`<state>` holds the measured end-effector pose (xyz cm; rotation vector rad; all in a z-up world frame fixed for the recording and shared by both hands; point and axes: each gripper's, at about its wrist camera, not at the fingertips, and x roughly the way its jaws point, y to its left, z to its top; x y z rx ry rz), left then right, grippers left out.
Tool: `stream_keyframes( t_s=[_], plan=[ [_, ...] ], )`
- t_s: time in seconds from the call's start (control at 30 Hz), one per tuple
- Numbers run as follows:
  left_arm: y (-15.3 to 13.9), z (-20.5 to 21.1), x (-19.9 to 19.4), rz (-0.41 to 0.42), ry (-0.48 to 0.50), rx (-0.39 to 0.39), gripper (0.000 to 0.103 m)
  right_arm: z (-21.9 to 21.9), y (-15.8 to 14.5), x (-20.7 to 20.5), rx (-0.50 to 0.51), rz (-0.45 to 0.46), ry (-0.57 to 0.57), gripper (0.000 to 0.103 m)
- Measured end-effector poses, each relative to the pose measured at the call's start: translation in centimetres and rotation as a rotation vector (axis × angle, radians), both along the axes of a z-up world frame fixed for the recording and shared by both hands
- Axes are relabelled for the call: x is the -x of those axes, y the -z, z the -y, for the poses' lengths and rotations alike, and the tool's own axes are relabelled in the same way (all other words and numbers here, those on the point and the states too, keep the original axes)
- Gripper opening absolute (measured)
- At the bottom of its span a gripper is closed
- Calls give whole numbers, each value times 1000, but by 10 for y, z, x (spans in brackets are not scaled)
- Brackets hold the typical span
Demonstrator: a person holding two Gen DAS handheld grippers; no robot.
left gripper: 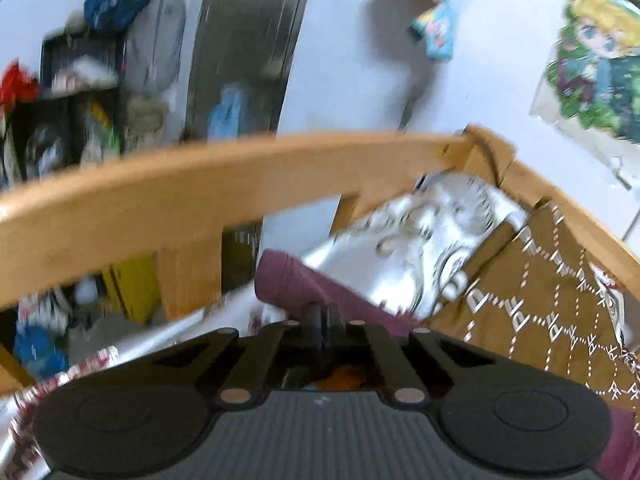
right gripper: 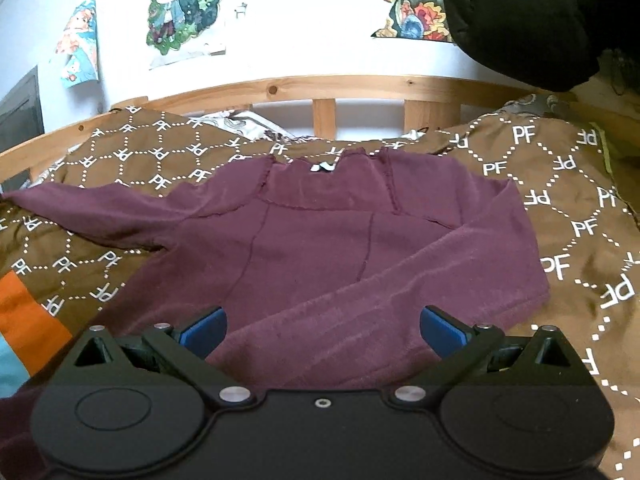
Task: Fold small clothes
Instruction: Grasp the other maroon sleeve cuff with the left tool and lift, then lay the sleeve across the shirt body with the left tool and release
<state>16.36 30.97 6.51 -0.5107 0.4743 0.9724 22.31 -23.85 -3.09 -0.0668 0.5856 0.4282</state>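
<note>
A brown quilt (right gripper: 560,216) printed with white dotted diamonds and "PF" letters is seen in both views, spread inside a wooden rail (right gripper: 320,84) of pale, knotted slats. Only the right wrist view shows the whole maroon top (right gripper: 320,248): it is laid flat on the quilt ahead of the fingers, neck away from them, one sleeve stretched out to the left, the other folded diagonally across the body toward the lower left. Its cloth is soft and matte, with raised seams and a frilled neckline. Only the left wrist view, which is blurred, shows a white patterned sheet (left gripper: 420,240) ahead and to the right of the fingers, and a cluttered shelf (left gripper: 80,92) beyond the rail. There a maroon sleeve end (left gripper: 292,280) is seen bunched just ahead of the left gripper (left gripper: 322,314), whose black fingers are pressed together; whether cloth is pinched between them cannot be told. The right gripper (right gripper: 322,330) is held over the top's lower part, its blue ribbed pads (right gripper: 440,330) wide apart with only cloth beneath.
</note>
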Motion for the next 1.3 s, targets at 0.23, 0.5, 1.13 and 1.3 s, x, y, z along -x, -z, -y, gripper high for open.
stream_keyframes(
  t_s=[0.23, 0.5, 1.13, 1.3],
  plan=[
    [-41, 59, -10, 76, 111, -257, 1, 14, -4, 4, 9, 28, 23, 102],
    [-80, 166, -23, 119, 383, -447, 1, 37, -12, 9, -43, 65, 55, 103],
    [28, 371, -45, -41, 981, -541, 1, 91, -20, -5, -101, 116, 218, 103],
    [55, 388, -35, -108, 1048, -511, 2, 96, -15, -7, -111, 110, 232, 103]
  ],
)
